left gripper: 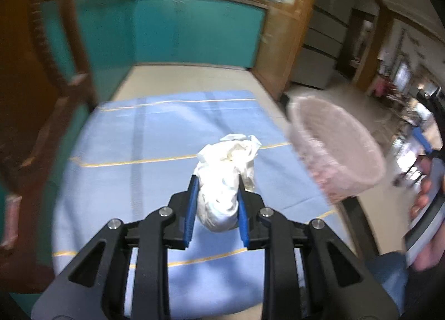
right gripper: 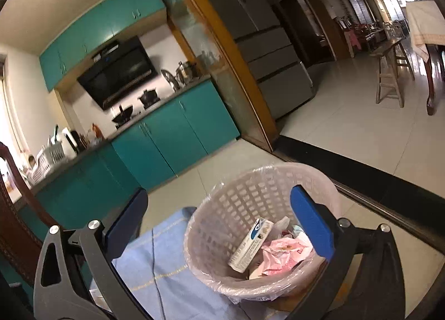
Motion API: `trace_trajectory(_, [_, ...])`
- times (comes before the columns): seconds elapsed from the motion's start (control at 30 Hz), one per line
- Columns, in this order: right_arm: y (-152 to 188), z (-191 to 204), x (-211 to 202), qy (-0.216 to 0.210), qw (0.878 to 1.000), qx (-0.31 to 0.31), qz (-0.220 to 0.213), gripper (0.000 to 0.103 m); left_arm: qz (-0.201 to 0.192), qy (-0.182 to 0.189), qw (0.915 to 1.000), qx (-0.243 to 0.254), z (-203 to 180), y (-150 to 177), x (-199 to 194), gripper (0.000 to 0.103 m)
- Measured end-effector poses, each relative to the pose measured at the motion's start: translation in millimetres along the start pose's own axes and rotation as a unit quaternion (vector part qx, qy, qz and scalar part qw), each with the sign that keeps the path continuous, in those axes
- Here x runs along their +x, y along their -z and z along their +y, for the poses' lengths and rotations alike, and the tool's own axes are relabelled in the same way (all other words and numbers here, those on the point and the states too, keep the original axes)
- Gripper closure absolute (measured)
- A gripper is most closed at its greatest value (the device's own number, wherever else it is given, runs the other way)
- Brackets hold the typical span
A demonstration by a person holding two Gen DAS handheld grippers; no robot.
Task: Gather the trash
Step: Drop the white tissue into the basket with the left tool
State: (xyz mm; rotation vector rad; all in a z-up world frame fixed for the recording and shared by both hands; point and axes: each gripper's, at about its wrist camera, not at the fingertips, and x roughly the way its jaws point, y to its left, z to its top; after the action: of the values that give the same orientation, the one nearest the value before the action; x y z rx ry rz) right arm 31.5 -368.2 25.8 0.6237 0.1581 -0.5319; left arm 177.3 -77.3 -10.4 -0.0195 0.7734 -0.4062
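Note:
My left gripper (left gripper: 217,183) is shut on a crumpled white plastic bag (left gripper: 225,181) and holds it above the blue tablecloth (left gripper: 144,158). A pink lattice trash basket (left gripper: 336,150) with a clear liner hangs tilted to the right of the bag. In the right wrist view the basket (right gripper: 250,197) sits between the wide-open fingers of my right gripper (right gripper: 219,211); the right fingertip (right gripper: 308,217) overlaps its rim. It holds a white and blue carton (right gripper: 250,245) and pink wrappers (right gripper: 283,253). Whether the right gripper touches the basket is unclear.
A dark wooden chair (left gripper: 64,69) stands left of the table. Teal kitchen cabinets (right gripper: 172,136) lie beyond, a grey fridge (right gripper: 267,50) and wooden stools (right gripper: 389,78) to the right. The person's hand (left gripper: 425,208) with the other gripper shows at the right edge.

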Motion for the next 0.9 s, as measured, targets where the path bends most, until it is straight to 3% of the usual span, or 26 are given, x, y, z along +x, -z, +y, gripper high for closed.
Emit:
trace_trajectory(0.17, [-8.5, -19.4, -9.7, 0.009, 0.999, 0.033, -0.034, 0.003, -0.017, 0.067, 0.9956, 0.064, -91.3, -60.6, 33.3, 0.075])
trace_trajectory(0.2, [-8.9, -21.5, -10.0, 0.012, 0.999, 0.038, -0.036, 0.003, -0.016, 0.082, 0.9941, 0.070, -108.7, -72.1, 42.6, 0.065])
trace_trajectory(0.23, [-9.4, -23.4, -10.0, 0.015, 0.998, 0.041, -0.038, 0.003, -0.008, 0.105, 0.9921, 0.068, -127.0, -85.3, 56.5, 0.042])
trace_trajectory(0.3, [-8.1, -23.8, -8.3, 0.023, 0.998, 0.041, -0.037, 0.003, -0.007, 0.113, 0.9913, 0.067, -145.2, -97.1, 75.9, 0.010])
trace_trajectory(0.4, [-6.1, -23.5, -2.8, 0.024, 0.999, 0.032, -0.021, 0.003, -0.004, 0.058, 0.9955, 0.075, -144.2, -90.9, 88.7, 0.008])
trace_trajectory(0.6, [13.6, 11.4, 24.3, -0.003, 0.996, -0.040, 0.075, 0.003, 0.005, -0.023, 0.9974, 0.068, -66.1, -43.1, 50.5, 0.003])
trace_trajectory(0.7, [38.4, 46.6, 34.4, -0.029, 0.986, -0.098, 0.134, 0.003, -0.006, -0.086, 0.9958, 0.031, -11.5, -19.8, 15.5, 0.003])
trace_trajectory(0.8, [64.6, 78.8, 35.9, -0.054, 0.971, -0.151, 0.177, 0.003, -0.011, -0.102, 0.9945, -0.025, 31.1, -4.4, -11.9, 0.003])
trace_trajectory(0.9, [88.4, 104.8, 32.9, -0.075, 0.957, -0.191, 0.205, 0.003, 0.011, -0.161, 0.9863, -0.032, 56.3, 9.8, -16.0, 0.003])
